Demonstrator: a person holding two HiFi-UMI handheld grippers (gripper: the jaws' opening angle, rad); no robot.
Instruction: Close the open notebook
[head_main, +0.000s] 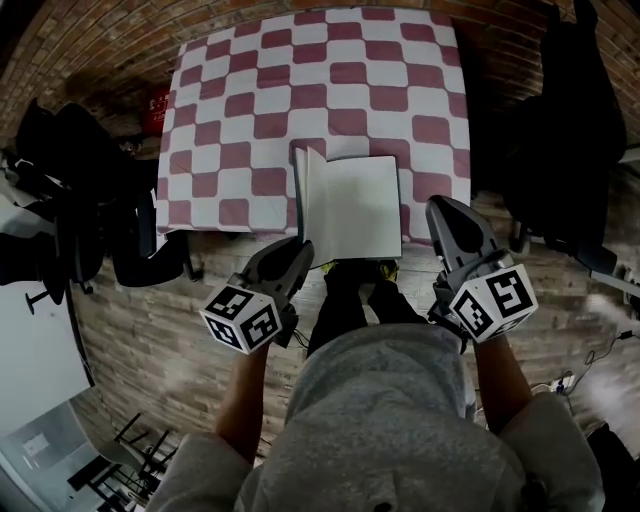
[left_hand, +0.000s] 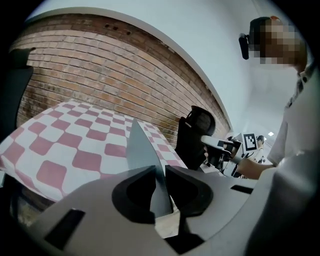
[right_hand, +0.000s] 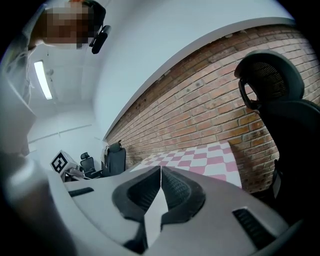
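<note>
An open notebook (head_main: 358, 208) with white pages lies at the near edge of the table, on a red-and-white checked cloth (head_main: 250, 110). Its left leaf (head_main: 300, 190) stands up almost on edge. My left gripper (head_main: 300, 247) is shut on the near edge of that leaf. In the left gripper view the grey sheet (left_hand: 141, 150) rises between the two pads of the left gripper (left_hand: 160, 171). My right gripper (head_main: 440, 208) hovers just right of the notebook, apart from it. In the right gripper view the right gripper (right_hand: 160, 171) is shut with nothing between its jaws.
Black office chairs stand left (head_main: 70, 190) and right (head_main: 565, 150) of the table, and one (right_hand: 272, 100) is close beside my right gripper. A brick wall (left_hand: 115, 65) runs behind the table. The person's legs (head_main: 350, 300) are against the table's near edge.
</note>
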